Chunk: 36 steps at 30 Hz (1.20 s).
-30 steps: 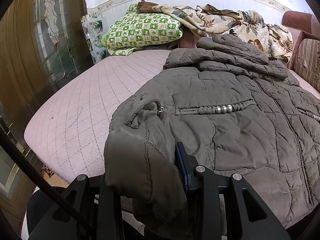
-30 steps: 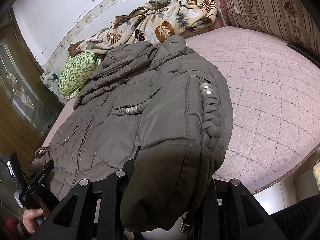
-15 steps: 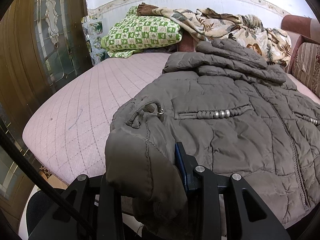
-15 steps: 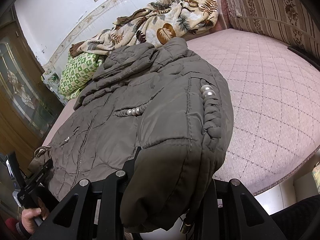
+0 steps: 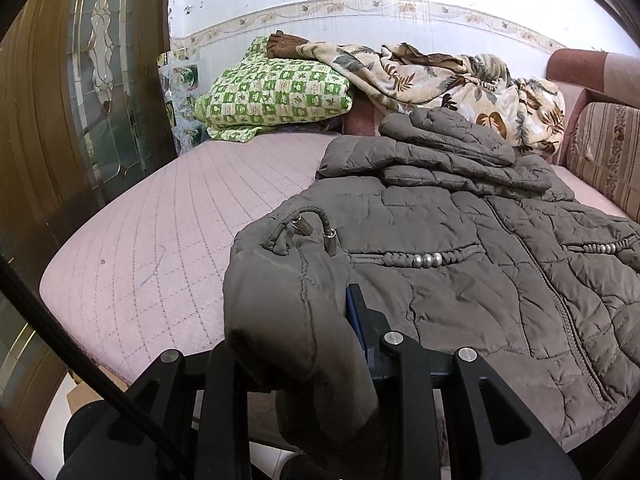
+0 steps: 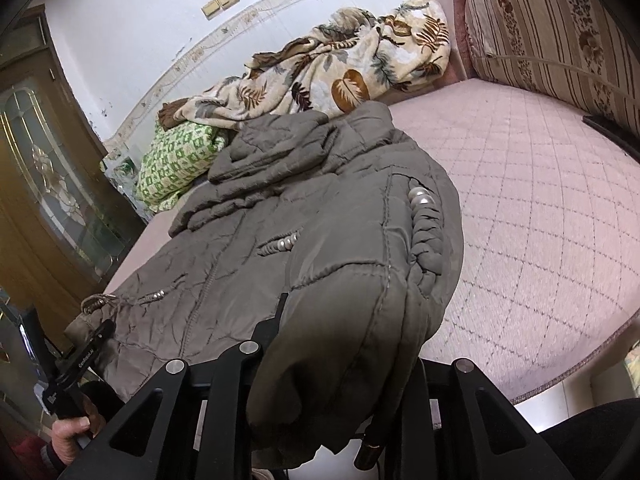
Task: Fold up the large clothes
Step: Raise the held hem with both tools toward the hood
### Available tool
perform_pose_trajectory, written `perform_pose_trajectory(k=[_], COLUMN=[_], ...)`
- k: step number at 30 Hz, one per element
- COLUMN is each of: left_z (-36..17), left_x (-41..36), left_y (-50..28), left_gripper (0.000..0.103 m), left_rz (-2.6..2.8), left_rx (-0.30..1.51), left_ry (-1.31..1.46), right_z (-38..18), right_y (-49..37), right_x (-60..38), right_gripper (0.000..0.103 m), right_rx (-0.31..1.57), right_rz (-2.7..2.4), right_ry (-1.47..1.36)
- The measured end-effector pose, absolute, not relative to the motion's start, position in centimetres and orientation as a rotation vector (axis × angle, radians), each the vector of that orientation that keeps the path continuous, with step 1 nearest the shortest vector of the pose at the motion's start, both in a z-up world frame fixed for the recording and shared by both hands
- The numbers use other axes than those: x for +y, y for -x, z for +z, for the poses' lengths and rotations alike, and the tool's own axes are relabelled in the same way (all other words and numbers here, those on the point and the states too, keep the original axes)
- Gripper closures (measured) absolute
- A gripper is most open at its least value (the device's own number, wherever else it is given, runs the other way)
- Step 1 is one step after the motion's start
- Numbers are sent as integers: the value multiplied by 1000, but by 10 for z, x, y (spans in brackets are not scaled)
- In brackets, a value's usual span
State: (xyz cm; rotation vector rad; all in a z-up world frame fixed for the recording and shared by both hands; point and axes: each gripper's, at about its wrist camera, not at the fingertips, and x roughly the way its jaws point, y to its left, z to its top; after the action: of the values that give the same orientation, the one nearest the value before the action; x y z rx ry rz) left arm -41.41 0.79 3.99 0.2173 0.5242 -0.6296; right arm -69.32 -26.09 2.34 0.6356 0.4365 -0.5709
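item: grey-brown quilted padded jacket (image 5: 460,280), lying front-up on pink quilted mattress (image 5: 160,240).
left gripper (image 5: 304,344) and right gripper (image 6: 340,360), jaws just closing, are each pinching a hem corner, readying the fold.

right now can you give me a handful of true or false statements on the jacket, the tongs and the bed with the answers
1. Both tongs grip the hem of the grey quilted jacket. True: the left tongs and the right tongs each have hem fabric bunched between the fingers.
2. The jacket hangs clear of the bed. False: most of it lies flat on the pink quilted mattress.
3. A green checked pillow lies at the far end of the bed. True.
4. The leaf-patterned blanket covers the jacket. False: it is heaped beyond the jacket, by the wall.
5. The jacket's front faces down. False: its zip and beaded pocket trims face up.
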Motion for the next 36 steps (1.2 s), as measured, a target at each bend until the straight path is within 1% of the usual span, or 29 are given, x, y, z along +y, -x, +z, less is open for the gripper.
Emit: perform_pose_trajectory(k=[18,29,36], left_z=[74,110,136], left_x=[6,-4,-13], left_y=[406,393,374], left_gripper=[76,76,76], left_rz=[-682,-703,-748], left_rx=[482,437,462], left_ry=[-211,-183,-127], right_z=[66,100,129], right_y=[686,678,668], right_x=[-266,-277,-289], right_gripper=[76,76,76], right_rx=[394,344,305], right_rz=[-534,-515,-505], right_ry=[-603,-579,-560])
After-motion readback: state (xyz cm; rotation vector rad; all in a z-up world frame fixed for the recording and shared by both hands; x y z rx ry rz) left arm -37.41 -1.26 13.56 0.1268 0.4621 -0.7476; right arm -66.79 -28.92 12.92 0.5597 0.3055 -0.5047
